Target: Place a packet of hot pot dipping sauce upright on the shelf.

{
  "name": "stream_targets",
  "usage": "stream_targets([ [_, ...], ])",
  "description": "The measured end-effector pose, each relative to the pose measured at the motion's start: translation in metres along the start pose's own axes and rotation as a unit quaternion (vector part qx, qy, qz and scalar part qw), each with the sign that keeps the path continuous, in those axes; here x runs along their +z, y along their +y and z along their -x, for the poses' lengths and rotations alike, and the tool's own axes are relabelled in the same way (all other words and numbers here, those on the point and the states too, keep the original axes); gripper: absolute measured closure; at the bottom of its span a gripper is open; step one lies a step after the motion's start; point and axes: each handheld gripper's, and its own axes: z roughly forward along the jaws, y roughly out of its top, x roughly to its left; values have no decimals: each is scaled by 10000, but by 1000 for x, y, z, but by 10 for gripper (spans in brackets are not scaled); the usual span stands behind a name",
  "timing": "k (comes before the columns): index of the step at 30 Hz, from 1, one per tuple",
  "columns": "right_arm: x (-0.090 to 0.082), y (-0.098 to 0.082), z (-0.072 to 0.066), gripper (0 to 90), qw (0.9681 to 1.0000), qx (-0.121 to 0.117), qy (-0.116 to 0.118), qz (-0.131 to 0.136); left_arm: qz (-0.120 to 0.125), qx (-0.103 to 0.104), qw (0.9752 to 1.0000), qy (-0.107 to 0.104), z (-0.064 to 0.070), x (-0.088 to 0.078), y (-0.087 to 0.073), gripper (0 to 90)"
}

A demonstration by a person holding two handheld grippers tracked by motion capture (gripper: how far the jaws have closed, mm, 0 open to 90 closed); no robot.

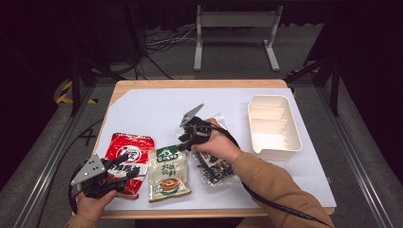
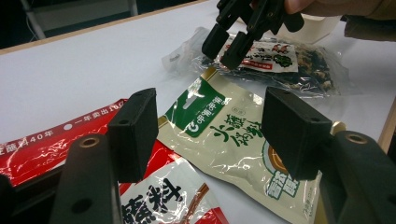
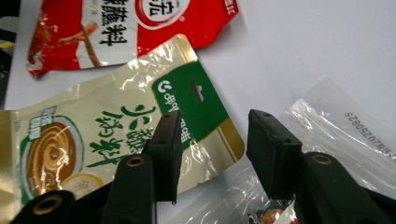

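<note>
Three snack packs lie side by side on the white sheet: a red pouch, a beige pouch with a green top and a clear bag of dark pieces. My right gripper points down at the gap between the beige pouch and the clear bag. Its jaws stand apart just over the beige pouch's top corner, pressing on nothing. My left gripper hovers low over the red pouch, jaws apart and empty. From the left gripper view the right gripper hangs above the clear bag.
A white divided tray stands at the right of the sheet, beyond the clear bag. The wooden table edge runs along the back. The far half of the sheet is bare. A cable trails from the right sleeve.
</note>
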Motion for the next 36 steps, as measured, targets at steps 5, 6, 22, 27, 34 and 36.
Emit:
stream_targets([
  [5, 10, -1, 7, 516, 9996, 209, 50, -184, 5, -8, 10000, -4, -1, 0, 0, 369],
  [6, 10, -1, 7, 516, 9996, 209, 50, -184, 5, -8, 10000, -4, -1, 0, 0, 369],
  [22, 26, -2, 10, 571, 9974, 237, 438, -522, 1, -23, 10000, -18, -1, 0, 0, 368],
  [27, 22, 1, 6, 607, 9971, 175, 506, -538, -1, -25, 10000, -16, -1, 0, 0, 368],
  [34, 15, 8, -2, 652, 9951, -6, 728, -668, -2, -1, 10000, -17, -1, 1, 0, 368],
  [36, 14, 10, -5, 664, 9944, -35, 796, -695, 0, -20, 10000, -19, -1, 1, 0, 368],
])
